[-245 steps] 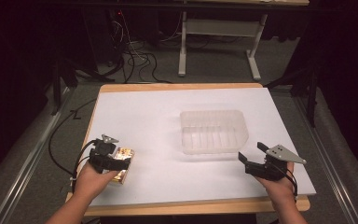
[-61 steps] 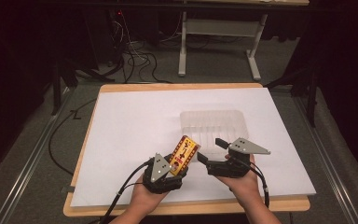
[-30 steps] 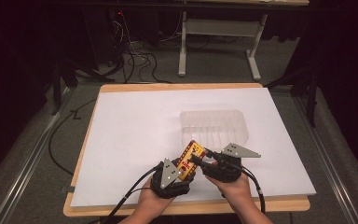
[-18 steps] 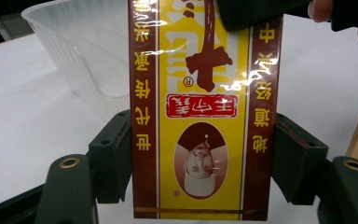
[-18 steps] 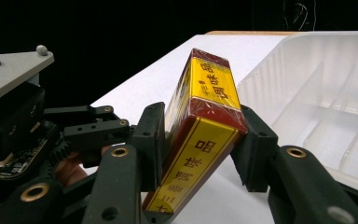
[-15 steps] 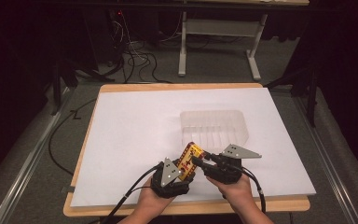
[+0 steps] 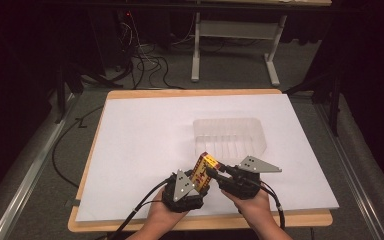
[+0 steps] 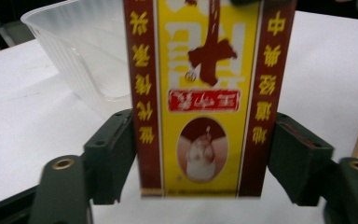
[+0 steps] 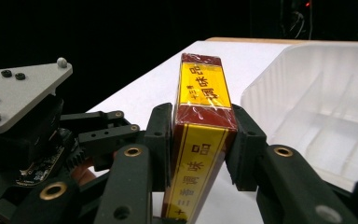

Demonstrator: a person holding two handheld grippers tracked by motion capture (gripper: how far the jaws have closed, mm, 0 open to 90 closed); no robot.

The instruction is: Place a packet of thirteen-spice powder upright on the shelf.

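A yellow and dark red box (image 7: 202,170) with Chinese writing is held tilted above the table's front middle, just in front of a clear plastic tray (image 7: 228,120). My left gripper (image 7: 196,181) is shut on the box's lower end; in the left gripper view its jaws press both long sides of the box (image 8: 205,93). My right gripper (image 7: 215,174) comes in from the right and is shut on the same box (image 9: 200,112), clamping its narrow end. The left gripper's grey plate (image 9: 21,91) sits close by on the left.
The tray (image 9: 317,93) is empty, with ribbed dividers inside, and stands right of centre on the white table sheet (image 7: 145,135). Cables trail from both grippers over the wooden front edge (image 7: 130,227). Beyond the table are a dark floor, cables and a white frame (image 7: 235,35).
My left gripper carried the box from the table's left front to the front middle. The right gripper came over from the right and shut on it. In the last second, little has moved.
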